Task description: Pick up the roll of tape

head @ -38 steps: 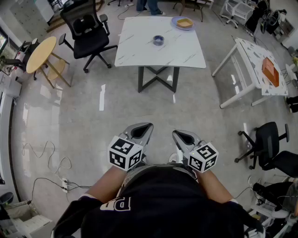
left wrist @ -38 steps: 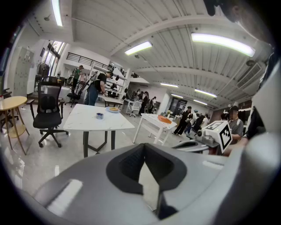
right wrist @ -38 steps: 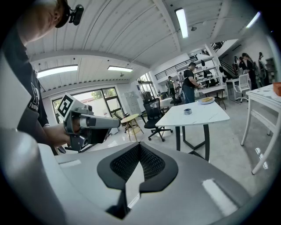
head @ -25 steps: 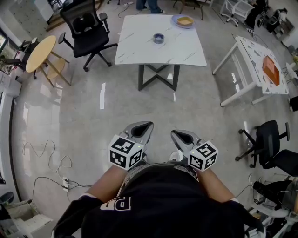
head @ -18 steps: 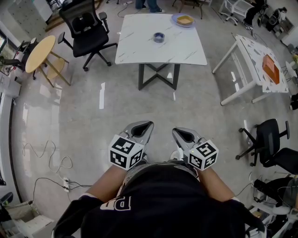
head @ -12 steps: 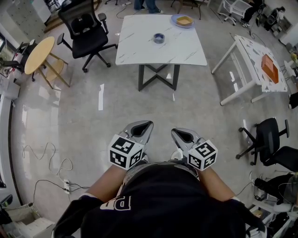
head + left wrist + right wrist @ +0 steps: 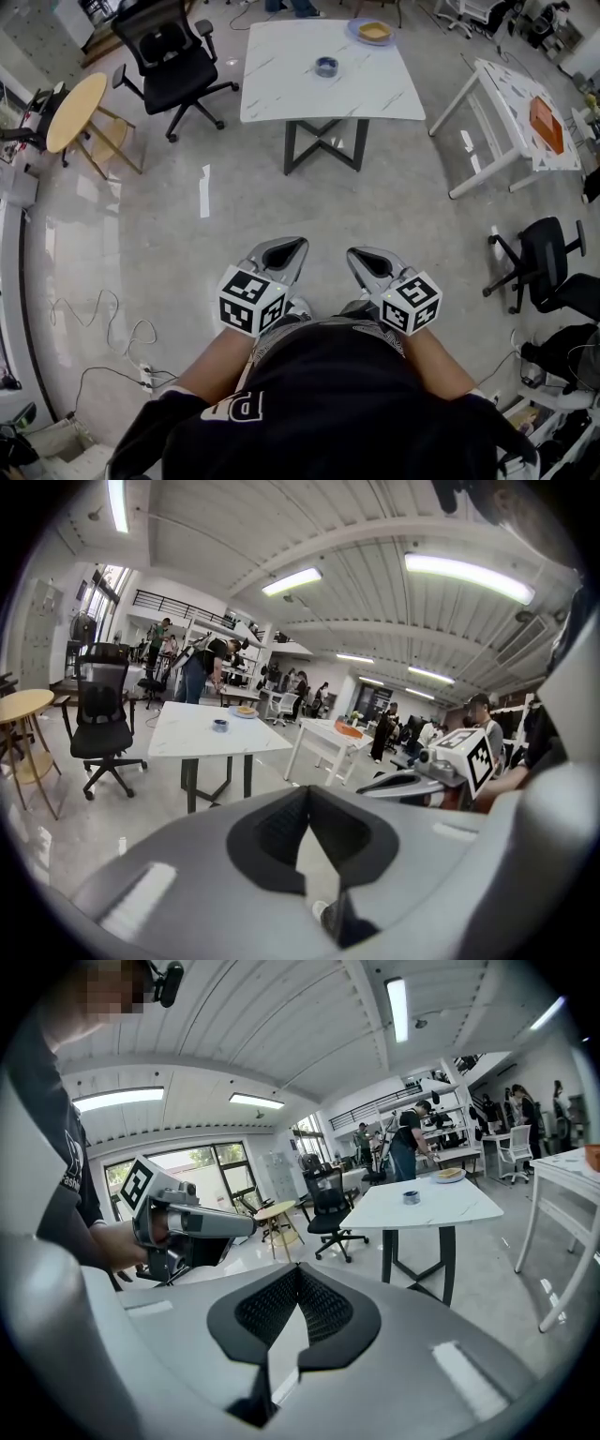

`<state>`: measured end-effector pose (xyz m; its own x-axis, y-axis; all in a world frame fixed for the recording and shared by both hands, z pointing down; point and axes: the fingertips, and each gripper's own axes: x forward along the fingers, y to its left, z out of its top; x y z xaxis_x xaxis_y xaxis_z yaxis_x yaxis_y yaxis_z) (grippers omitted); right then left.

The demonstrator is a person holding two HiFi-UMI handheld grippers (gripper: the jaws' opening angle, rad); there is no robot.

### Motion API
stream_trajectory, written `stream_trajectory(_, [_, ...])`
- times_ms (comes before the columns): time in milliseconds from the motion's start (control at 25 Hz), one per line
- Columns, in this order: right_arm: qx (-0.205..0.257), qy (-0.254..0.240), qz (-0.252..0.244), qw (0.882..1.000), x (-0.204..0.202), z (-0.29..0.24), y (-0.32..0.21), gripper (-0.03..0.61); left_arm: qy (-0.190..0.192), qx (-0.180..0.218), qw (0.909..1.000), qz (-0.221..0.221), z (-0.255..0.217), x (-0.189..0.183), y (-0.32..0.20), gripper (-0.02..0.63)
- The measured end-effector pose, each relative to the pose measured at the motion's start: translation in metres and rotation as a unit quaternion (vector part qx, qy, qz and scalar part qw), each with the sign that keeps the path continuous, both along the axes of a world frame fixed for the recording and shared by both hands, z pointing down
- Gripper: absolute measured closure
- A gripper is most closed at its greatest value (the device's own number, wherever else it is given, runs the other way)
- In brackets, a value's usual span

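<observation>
The roll of tape (image 7: pixel 326 66), small and blue-grey, lies on the white marble-topped table (image 7: pixel 375 94) far ahead of me across the floor. It also shows as a small dark ring, the roll of tape (image 7: pixel 219 726) in the left gripper view and the roll of tape (image 7: pixel 411 1197) in the right gripper view. My left gripper (image 7: pixel 296 247) and right gripper (image 7: pixel 356 255) are held close to my body, side by side, pointing at the table. Both are shut with nothing between the jaws, and both are several steps from the tape.
A plate (image 7: pixel 374 32) with something yellow sits at the table's far edge. A black office chair (image 7: pixel 169 52) and a round wooden table (image 7: pixel 75 108) stand to the left. A white table (image 7: pixel 525 122) with an orange tray is to the right, and cables (image 7: pixel 103 323) lie on the floor at left.
The table has drifted slightly right and up in the head view, and both grippers sit a little higher in it. Their jaws stay shut.
</observation>
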<state>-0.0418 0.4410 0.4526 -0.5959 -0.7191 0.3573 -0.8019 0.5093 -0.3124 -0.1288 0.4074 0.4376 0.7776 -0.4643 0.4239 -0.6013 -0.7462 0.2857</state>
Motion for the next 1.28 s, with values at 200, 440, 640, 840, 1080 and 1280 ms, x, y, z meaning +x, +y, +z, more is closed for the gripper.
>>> stream_trajectory(200, [-0.016,0.004,0.017,1.0,-0.012,0.012,-0.001,0.578,-0.004,-0.004,1.0,0.006,0.007,-0.023,-0.003,0.555])
stream_trajectory(440, [-0.02,0.002,0.016,1.0,-0.028,0.012,-0.013,0.578,0.001,-0.01,0.9999,-0.002,0.012,-0.04,-0.011,0.555])
stream_trajectory(640, [-0.019,0.002,0.012,1.0,-0.027,0.011,-0.029,0.578,0.009,-0.008,0.9999,-0.007,0.013,-0.036,-0.026,0.554])
stream_trajectory(840, [-0.022,-0.011,0.02,0.999,-0.012,0.017,-0.063,0.578,0.003,-0.012,0.9999,-0.01,0.02,-0.025,-0.048,0.555])
stream_trajectory(1080, [-0.01,-0.022,0.01,1.0,0.002,0.009,-0.12,0.578,-0.006,-0.007,0.9998,-0.015,0.014,-0.007,-0.1,0.554])
stream_trajectory(1280, [-0.007,-0.026,0.004,1.0,0.025,0.005,-0.169,0.578,-0.012,0.004,0.9998,-0.017,0.004,0.015,-0.151,0.555])
